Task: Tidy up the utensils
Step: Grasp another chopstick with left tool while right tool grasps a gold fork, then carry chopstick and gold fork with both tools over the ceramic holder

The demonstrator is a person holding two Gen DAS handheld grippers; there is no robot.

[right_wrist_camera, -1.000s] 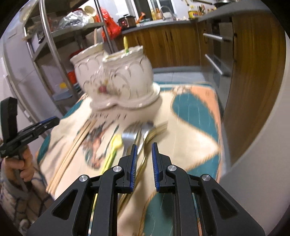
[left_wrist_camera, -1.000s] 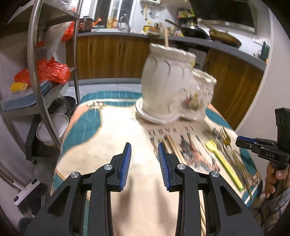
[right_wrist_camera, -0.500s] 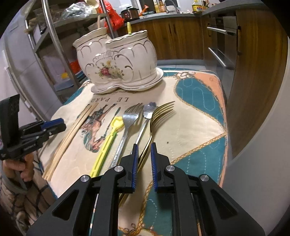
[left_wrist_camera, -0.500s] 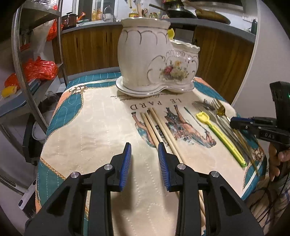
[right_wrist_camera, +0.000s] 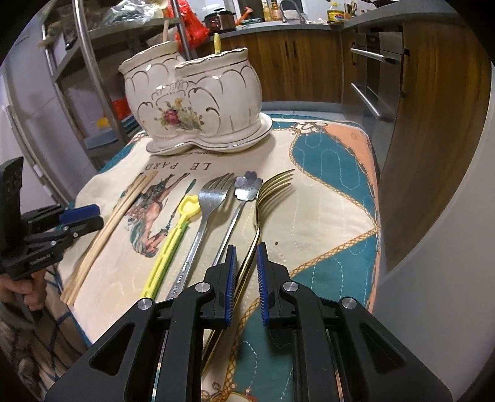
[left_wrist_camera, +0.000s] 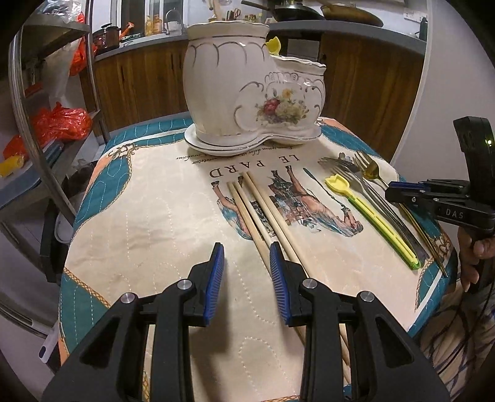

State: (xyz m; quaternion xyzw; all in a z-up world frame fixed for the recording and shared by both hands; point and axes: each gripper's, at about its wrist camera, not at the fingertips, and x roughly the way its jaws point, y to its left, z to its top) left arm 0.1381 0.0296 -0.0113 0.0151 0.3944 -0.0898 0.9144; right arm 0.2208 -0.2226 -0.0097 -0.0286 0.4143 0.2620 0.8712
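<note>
Mostly undone so far. Ceramic holder (right_wrist_camera: pixel 198 102) with two compartments standing at far end of worktop (left_wrist_camera: pixel 148 216), upright on its saucer base. Yellow utensil tip (left_wrist_camera: pixel 274 45) poking above holder rim, wooden stick (right_wrist_camera: pixel 166 29) rising from the other compartment in right wrist view; judged as two pieces already stowed, exact compartment depth not visible. Left on patterned cloth: bundle of chopsticks (left_wrist_camera: pixel 263 210), lying side by side and touching; yellow-green spoon (right_wrist_camera: pixel 173 238); silver fork (right_wrist_camera: pixel 204 216); flower-headed spoon (right_wrist_camera: pixel 241 201); gold fork (right_wrist_camera: pixel 263 207). All five groups lying flat, roughly parallel, handles toward near edge, well apart from holder. Left tongs (left_wrist_camera: pixel 246 272) moderately parted, nothing between pads, hovering just above cloth with right pad beside chopstick bundle; no contact evident. Right tongs (right_wrist_camera: pixel 244 272) narrowly parted, gold fork handle running between pads; gap visible on both sides, so not yet clamped, as far as view allows. Judgement: early stage, about two items in, five groups remaining. Probable step in hand: right side lining up on gold fork, left side lining up on chopsticks. Remaining work: pinch, lift, carry to holder, drop in, repeat.
</note>
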